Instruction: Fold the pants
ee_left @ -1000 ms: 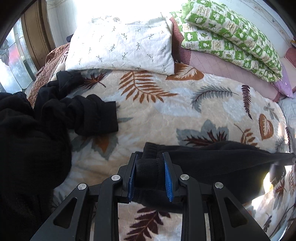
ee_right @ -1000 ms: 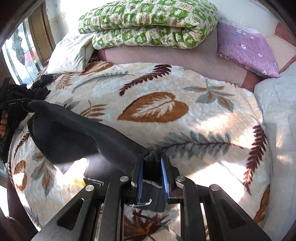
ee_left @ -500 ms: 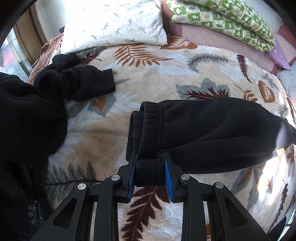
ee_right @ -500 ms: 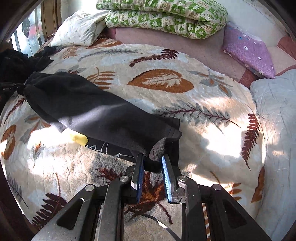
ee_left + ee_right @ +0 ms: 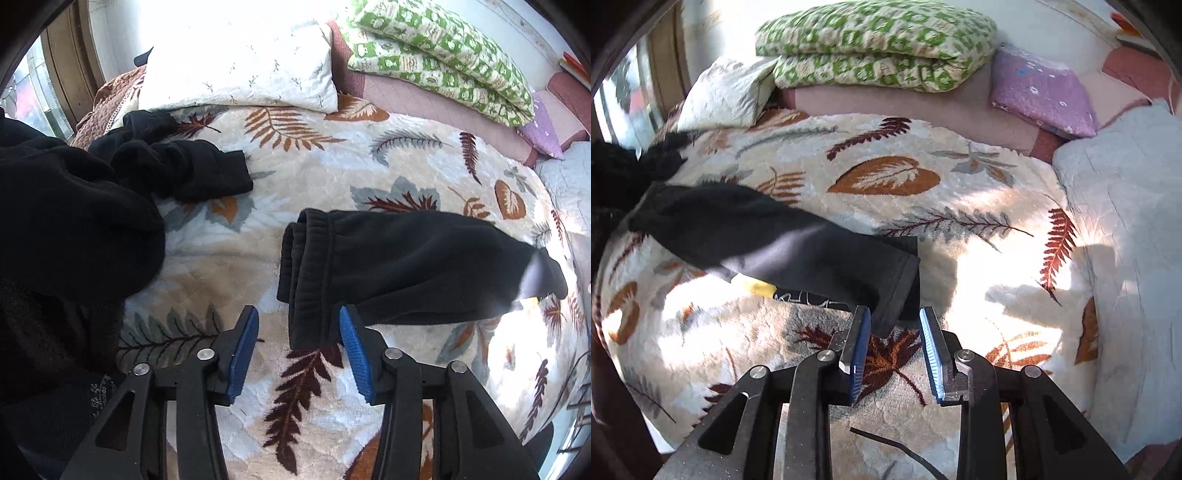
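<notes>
Tools angled steeply down over leaf-print blanket (image 5: 332, 192), left tool (image 5: 299, 334) and right tool (image 5: 892, 330) just spreading, folded pants (image 5: 406, 266) released between pads.

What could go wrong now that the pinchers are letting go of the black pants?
The left gripper has just been opening, but the pants' waistband lies against one blue pad, so pulling away might drag the fold crooked. The right gripper has been opening too, with the leg hem at its tips; it could snag. The heap of black clothes sits close and might get mixed in.
</notes>
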`<state>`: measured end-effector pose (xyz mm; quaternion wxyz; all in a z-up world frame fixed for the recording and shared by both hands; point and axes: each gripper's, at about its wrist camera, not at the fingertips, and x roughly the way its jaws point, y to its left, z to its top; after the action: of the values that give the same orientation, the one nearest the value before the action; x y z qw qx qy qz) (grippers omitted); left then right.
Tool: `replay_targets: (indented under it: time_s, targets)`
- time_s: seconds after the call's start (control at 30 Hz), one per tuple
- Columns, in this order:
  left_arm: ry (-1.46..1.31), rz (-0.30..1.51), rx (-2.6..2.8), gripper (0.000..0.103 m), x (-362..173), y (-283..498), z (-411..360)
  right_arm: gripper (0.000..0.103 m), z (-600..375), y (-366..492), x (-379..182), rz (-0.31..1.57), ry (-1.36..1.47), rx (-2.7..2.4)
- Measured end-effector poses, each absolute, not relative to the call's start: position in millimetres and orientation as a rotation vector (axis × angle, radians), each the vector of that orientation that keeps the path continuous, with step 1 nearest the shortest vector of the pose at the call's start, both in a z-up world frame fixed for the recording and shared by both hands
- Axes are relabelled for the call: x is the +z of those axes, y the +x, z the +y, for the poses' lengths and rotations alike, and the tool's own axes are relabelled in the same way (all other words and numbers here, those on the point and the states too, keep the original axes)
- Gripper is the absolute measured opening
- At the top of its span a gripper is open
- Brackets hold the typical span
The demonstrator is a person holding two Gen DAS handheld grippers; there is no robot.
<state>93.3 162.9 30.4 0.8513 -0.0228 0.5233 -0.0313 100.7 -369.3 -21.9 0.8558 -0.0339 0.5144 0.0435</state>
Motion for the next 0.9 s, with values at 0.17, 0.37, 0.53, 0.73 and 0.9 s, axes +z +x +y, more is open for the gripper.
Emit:
replay_targets:
  time_s: [0.17,0.37,0.53,0.73,0.9]
  targets:
    - [-0.066,1.104,-0.039,0.061,37.0,116.2,164.4,0.062,-421.4,110.3,4.6,1.018,0.335,0.034]
    - [-0.107,1.205,-0.037,0.061,15.8,156.9,157.2,0.062,-440.0,143.7,-44.2,1.125,0.652,0.009]
    - [-0.077,1.236,-0.032,0.062,2.9,178.4,152.8,0.062,-431.9,163.6,-92.6,1.196,0.711,-0.024]
    - [-0.149,1.276,-0.061,0.064,-15.0,198.6,158.9,0.061,-424.9,181.1,-110.3,1.205,0.743,0.009]
    - [-0.177,1.322,-0.106,0.064,-29.4,209.1,154.7,0.061,-417.6,187.1,-112.9,1.216,0.744,0.041]
